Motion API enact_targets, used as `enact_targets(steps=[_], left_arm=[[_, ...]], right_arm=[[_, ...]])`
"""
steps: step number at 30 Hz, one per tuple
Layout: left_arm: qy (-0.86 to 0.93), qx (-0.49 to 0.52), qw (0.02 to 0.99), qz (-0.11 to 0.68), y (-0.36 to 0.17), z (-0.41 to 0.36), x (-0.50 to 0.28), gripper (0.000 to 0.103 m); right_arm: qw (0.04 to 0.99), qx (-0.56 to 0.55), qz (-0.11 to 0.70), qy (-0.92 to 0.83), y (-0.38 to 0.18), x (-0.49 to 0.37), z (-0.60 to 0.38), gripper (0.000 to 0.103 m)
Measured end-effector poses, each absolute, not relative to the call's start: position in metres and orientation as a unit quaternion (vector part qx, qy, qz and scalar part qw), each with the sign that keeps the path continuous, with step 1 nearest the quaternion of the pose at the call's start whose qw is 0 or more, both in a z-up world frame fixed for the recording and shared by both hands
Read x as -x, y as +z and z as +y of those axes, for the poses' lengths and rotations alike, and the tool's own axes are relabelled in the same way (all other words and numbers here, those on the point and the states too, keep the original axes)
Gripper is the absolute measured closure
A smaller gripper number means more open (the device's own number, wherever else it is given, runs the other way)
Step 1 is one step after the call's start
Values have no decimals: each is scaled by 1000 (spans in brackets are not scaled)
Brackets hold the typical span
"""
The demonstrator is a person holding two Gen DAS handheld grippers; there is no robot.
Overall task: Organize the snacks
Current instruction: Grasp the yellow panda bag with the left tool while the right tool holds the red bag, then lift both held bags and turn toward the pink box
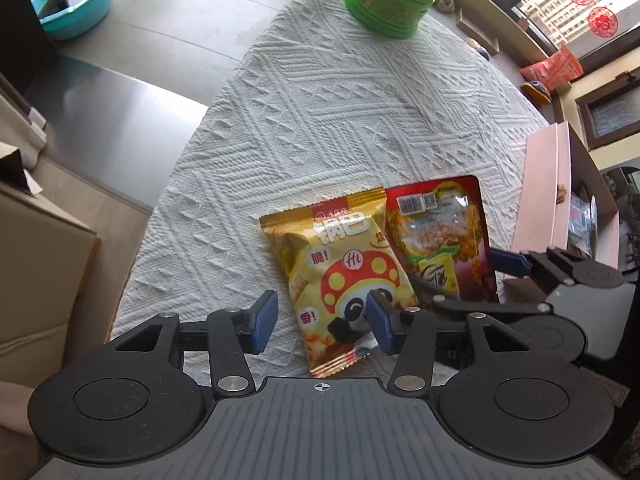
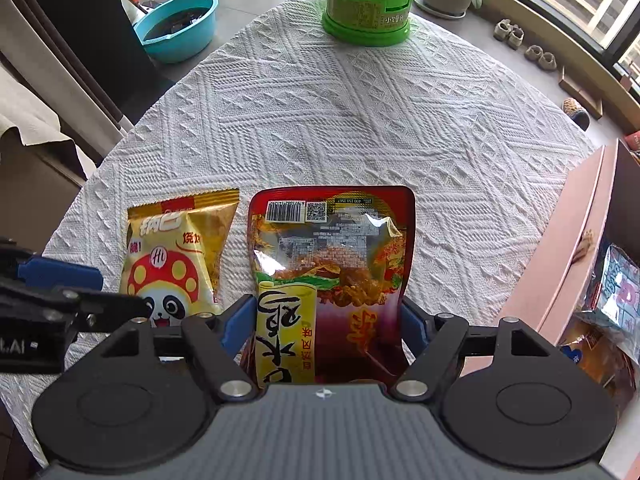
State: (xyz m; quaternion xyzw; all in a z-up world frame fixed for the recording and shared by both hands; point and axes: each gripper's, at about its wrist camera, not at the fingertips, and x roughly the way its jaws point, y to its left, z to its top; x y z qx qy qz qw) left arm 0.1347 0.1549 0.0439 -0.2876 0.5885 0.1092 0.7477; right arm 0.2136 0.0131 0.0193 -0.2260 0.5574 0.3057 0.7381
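A yellow snack bag with a panda [image 1: 340, 272] lies on the white tablecloth, seen also in the right wrist view [image 2: 176, 256]. My left gripper [image 1: 322, 320] is open, its blue pads either side of the bag's near end, not pressing it. A red snack pouch [image 2: 332, 276] lies just right of the yellow bag; it also shows in the left wrist view [image 1: 440, 236]. My right gripper [image 2: 326, 324] straddles the pouch's near end, pads at its two edges; whether they press it is unclear. A pink box [image 2: 576, 248] holding other snack packs stands at the right.
A green-lidded jar of round snacks [image 2: 366, 4] stands upside down at the table's far edge. The white tablecloth [image 2: 320, 120] covers the round table. A teal basin [image 2: 176, 24] sits on the floor far left. Cardboard boxes [image 1: 40, 260] stand to the left.
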Motion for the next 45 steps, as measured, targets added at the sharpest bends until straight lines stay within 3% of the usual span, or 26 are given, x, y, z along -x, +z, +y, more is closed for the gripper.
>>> enact_targets(steps=[7, 19, 23, 27, 31, 35, 43, 45], left_arm=[[114, 294, 750, 582, 36, 153, -157, 43], [109, 218, 769, 592, 33, 146, -164, 31], [85, 249, 761, 593, 30, 149, -162, 33], [73, 204, 770, 601, 29, 135, -171, 25], [64, 164, 776, 605, 30, 129, -171, 31], [86, 198, 774, 596, 34, 150, -156, 38], [112, 222, 753, 610, 37, 163, -130, 38], [107, 222, 749, 614, 38, 156, -127, 38]], right_arm=[[743, 224, 549, 310, 16, -194, -4, 23], [757, 219, 532, 311, 13, -185, -8, 16], [761, 212, 528, 312, 12, -183, -9, 12], [773, 201, 516, 308, 9, -178, -11, 6], [779, 192, 513, 305, 8, -177, -13, 3], [767, 202, 524, 310, 8, -179, -8, 0], [759, 196, 547, 294, 16, -194, 4, 14], [754, 208, 541, 309, 20, -188, 6, 25]])
